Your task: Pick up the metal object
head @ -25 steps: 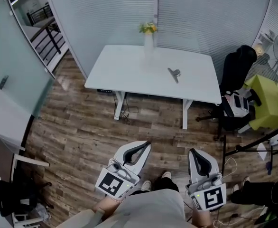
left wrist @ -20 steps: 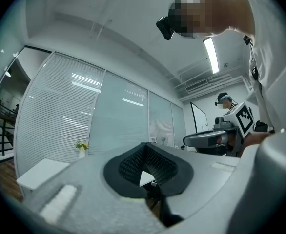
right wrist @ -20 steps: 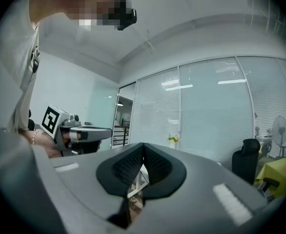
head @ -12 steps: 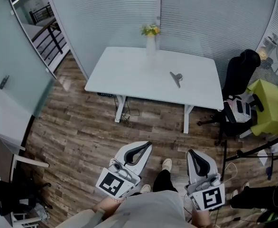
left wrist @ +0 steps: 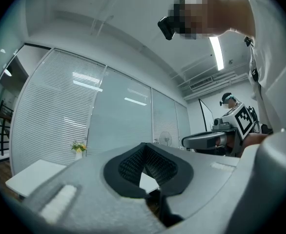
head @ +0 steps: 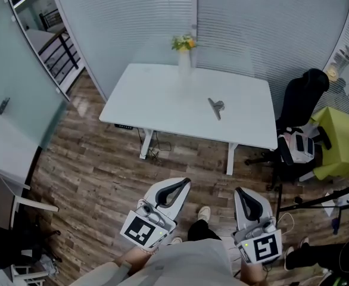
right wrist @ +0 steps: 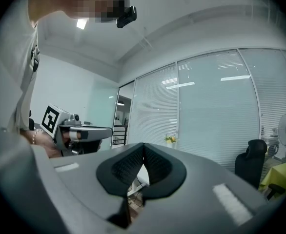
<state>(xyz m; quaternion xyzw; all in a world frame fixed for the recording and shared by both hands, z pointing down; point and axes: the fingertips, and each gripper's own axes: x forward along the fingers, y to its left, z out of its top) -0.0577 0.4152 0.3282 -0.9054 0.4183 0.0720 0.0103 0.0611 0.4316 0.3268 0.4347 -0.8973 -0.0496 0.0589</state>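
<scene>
Metal object (head: pixel 216 107), a small grey piece with a short handle-like stem, lies flat on the white desk (head: pixel 162 100), toward the desk's 3 o'clock half and well apart from the vase (head: pixel 184 49) of yellow flowers at the desk's 12 o'clock edge. Nothing touches the piece, and it sits at about 1 o'clock from the middle of the head view.

Both tools are down at 6 o'clock in that view, close to the person's body and over the wooden floor (head: pixel 103 171), a good stretch of which lies between them and the desk. The left gripper (head: pixel 174 188) has its fingers (left wrist: pixel 128 168) brought together at the tips, with only the hollow between the dark pads showing and nothing in it. The right gripper (head: pixel 248 200) is the same: its fingers (right wrist: pixel 121 168) are fully closed and empty. Each points roughly level toward the desk, which shows small and far off in both gripper views.

By my reading, no part of the pickup is done. What remains is the whole job: closing the distance to the desk, opening one pair of fingers, bringing them round the object, closing on it and lifting it clear. The right gripper looks the nearer to the object's side of the desk, though either could serve. A black chair (head: pixel 302 97) stands at the desk's 3 o'clock end, off the direct path.
</scene>
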